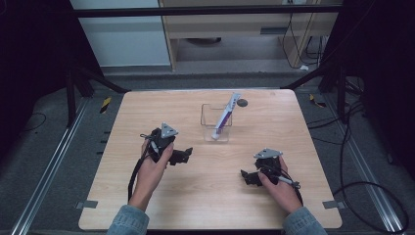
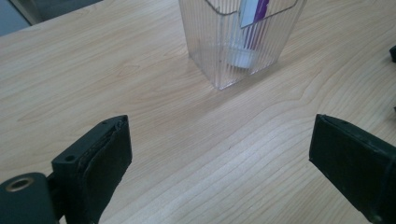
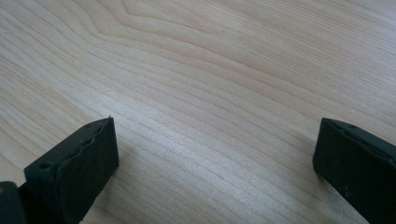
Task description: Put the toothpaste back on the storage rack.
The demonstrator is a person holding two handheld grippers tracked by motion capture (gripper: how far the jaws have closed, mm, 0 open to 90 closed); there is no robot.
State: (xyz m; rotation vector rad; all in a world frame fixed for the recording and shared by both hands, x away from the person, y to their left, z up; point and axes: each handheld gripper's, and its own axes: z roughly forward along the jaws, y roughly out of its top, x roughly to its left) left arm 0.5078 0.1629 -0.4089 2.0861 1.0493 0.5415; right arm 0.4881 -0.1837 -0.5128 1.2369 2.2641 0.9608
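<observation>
Work looked finished, by my reading: the toothpaste tube (image 1: 226, 116) stood cap-down, leaning, inside the clear ribbed holder (image 1: 216, 123) near the table's (image 1: 147, 117) far middle. Nothing else in the holder. My left gripper (image 1: 182, 155) rested near it, jaws wide apart, empty. My right gripper (image 1: 249, 177) sat well apart, also spread, gripping nothing.

Nothing legible is showing: the white-and-purple tube (image 1: 225, 116) standing in the clear container (image 1: 216, 123) is carrying print too small and blurred to be read in either view.
</observation>
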